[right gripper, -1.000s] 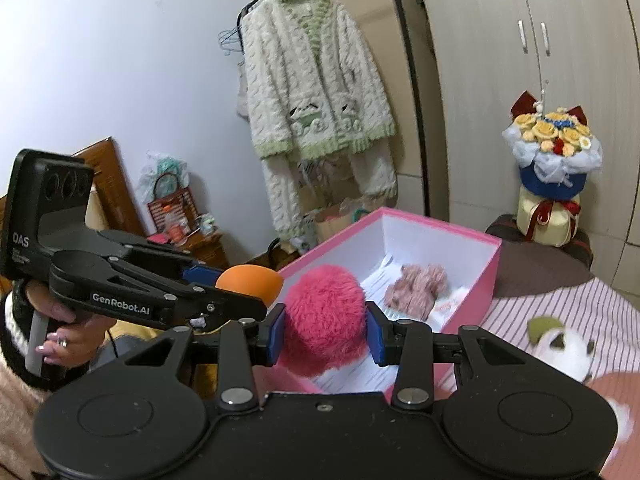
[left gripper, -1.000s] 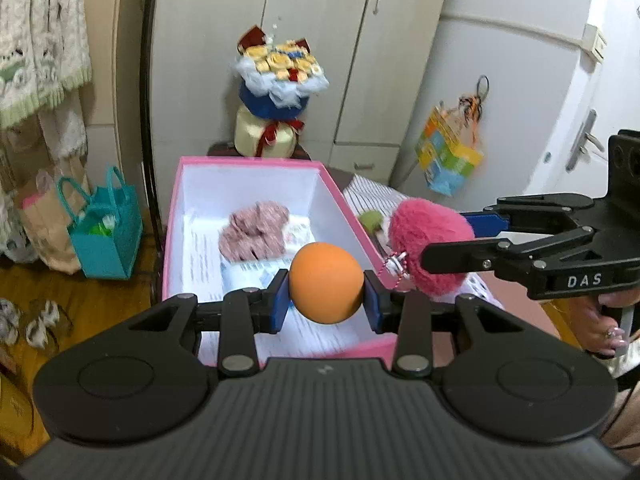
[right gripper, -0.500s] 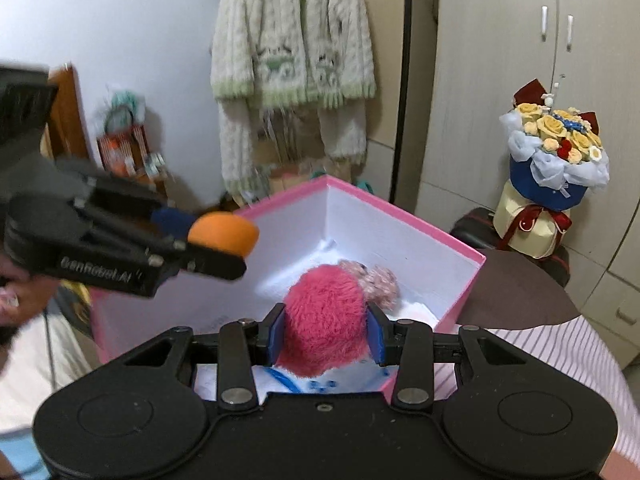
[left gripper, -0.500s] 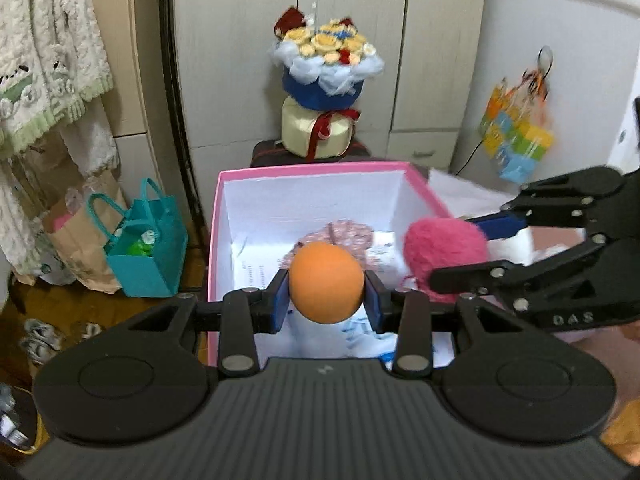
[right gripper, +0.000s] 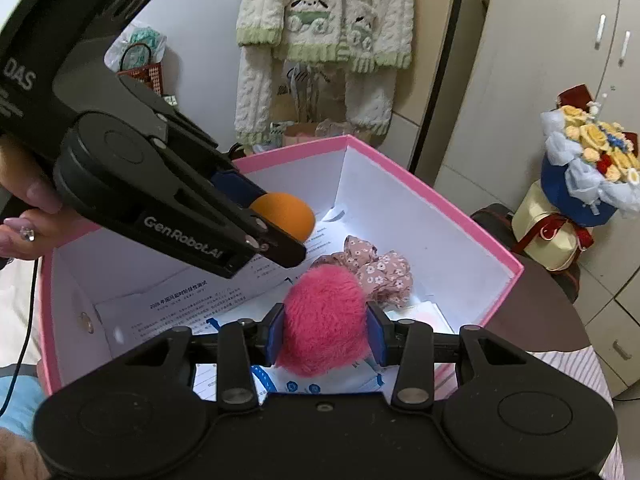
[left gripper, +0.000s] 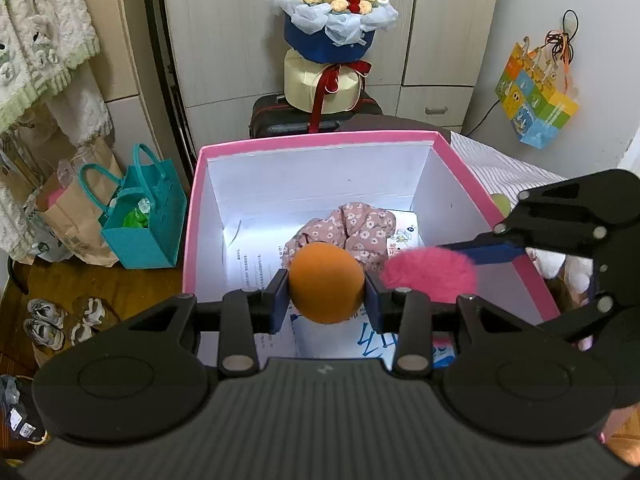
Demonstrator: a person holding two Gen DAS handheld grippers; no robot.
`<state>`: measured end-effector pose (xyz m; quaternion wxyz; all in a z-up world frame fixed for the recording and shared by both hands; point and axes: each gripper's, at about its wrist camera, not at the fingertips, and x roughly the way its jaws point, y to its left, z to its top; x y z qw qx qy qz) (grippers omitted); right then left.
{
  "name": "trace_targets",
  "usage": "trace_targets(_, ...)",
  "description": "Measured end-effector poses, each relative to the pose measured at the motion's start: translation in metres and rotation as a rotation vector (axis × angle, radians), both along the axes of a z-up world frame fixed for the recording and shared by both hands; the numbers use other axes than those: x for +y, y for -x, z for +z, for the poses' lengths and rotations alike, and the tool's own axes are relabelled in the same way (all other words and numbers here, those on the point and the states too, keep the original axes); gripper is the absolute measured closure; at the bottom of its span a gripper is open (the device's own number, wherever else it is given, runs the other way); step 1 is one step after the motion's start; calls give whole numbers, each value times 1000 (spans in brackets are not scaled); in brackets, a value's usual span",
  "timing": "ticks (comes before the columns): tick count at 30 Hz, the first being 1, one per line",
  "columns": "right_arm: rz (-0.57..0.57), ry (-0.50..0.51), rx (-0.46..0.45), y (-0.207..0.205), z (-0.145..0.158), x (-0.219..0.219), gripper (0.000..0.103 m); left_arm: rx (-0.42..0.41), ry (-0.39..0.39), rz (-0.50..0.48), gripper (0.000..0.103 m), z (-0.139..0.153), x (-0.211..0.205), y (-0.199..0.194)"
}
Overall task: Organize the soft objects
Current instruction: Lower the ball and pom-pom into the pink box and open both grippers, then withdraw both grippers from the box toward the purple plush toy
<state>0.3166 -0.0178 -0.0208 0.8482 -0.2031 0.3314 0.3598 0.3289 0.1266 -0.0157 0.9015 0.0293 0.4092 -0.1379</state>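
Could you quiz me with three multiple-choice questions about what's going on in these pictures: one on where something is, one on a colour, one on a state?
1. Where does the floral scrunchie lie?
A. Inside the pink box
B. On the floor
C. In the teal bag

2. What colour is the ball between the left gripper's fingers?
A. Green
B. Orange
C. White

3. What is the right gripper doing?
A. Standing open and empty
B. Gripping paper
C. Holding the pink pompom

Answers: 1 A, it rests on the papers on the box's floor; 2 B, plainly orange in both views; 3 C, both pads press the fluff.
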Motion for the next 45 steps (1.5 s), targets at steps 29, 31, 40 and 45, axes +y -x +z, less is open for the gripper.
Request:
trace_targets(29,-123,-299,-17,95,56,-88,36,-71,167,-62,38,73,15,135)
trace_targets(31,-118,-296,-24,109,61,-93,35,-71,168,-72,38,79,12,148)
trace_targets(40,-119,-292,-78,173,81,-123,29,-98,132,-133,36,98,-11,206)
trace_targets(45,-129,-260,-117,206,81,-142,28,-116,112,-165,30,99,-26,233)
